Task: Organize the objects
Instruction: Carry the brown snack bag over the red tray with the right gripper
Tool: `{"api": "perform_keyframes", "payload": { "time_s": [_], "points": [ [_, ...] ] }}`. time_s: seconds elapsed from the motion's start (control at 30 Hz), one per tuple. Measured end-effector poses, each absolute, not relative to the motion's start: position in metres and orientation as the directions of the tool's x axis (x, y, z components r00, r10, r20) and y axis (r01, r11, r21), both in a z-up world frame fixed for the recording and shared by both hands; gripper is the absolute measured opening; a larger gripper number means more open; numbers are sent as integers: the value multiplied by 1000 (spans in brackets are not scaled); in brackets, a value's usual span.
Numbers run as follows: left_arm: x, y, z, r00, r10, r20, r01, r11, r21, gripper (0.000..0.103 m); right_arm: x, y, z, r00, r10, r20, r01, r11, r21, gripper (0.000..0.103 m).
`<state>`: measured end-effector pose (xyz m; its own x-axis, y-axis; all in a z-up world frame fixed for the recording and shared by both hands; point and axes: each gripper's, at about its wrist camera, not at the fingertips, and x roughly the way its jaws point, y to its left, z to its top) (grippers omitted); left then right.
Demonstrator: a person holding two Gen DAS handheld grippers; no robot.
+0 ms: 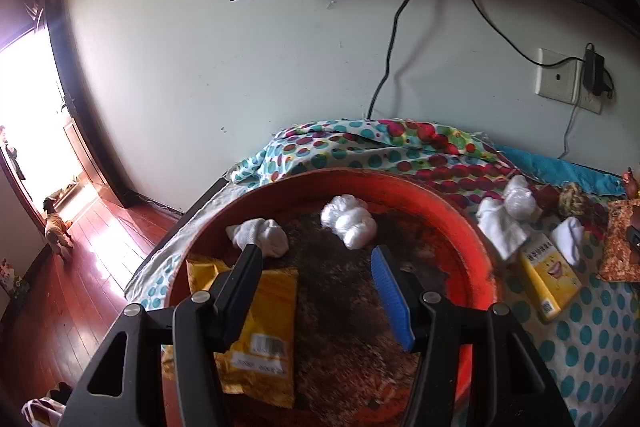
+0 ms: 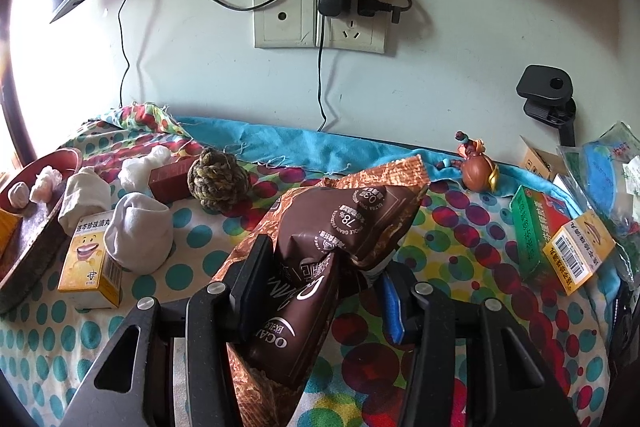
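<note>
While gripped, brown snack bag (image 2: 320, 267) seemingly upright, top leaning rightward

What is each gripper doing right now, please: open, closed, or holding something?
Left gripper: open, holding nothing, above the red tray.
Right gripper: closed on the brown snack bag.

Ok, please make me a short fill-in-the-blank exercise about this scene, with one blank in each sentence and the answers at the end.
1. The right gripper is shut on a brown ____ bag.
2. The left gripper is open above the round ____ tray.
3. A white sock leans on a ____ box.
4. In the tray, a yellow packet lies ____ the left gripper.

Answers: snack; red; yellow; under
</note>
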<state>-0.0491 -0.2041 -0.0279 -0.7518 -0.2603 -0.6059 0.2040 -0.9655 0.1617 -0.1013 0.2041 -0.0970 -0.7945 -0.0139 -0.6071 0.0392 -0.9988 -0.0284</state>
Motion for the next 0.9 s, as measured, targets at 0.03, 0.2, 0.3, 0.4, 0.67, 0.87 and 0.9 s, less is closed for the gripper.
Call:
{"api": "perform_keyframes", "payload": {
  "time_s": [0.03,0.2,0.3,0.4,0.67,0.87,0.9],
  "points": [
    [-44,-199,-27,-757,-256,-601,199,-967,160,58,-101,204,-97,-796,-14,-605,39,-999,-28,46],
    [-16,-173,-24,-786,-262,-560,191,-964,182,59,-98,205,-96,-806,-25,-591,43,-999,-17,44],
    [2,-157,-23,-809,-244,-535,170,-968,184,60,-97,206,-96,-809,-34,-587,45,-999,-4,44],
    [15,-144,-26,-819,-236,-523,153,-968,197,64,-98,206,-96,-804,-34,-593,44,-999,-2,43],
    [32,-135,-34,-821,-225,-524,131,-969,212,64,-99,210,-97,-801,-39,-597,44,-999,6,41],
    [35,-142,-37,-814,-193,-548,133,-980,147,65,-99,212,-84,-804,-14,-594,32,-999,-20,41],
    [36,-144,-37,-812,-187,-553,136,-982,133,65,-99,213,-80,-807,-14,-591,34,-999,-22,41]
  ]
}}
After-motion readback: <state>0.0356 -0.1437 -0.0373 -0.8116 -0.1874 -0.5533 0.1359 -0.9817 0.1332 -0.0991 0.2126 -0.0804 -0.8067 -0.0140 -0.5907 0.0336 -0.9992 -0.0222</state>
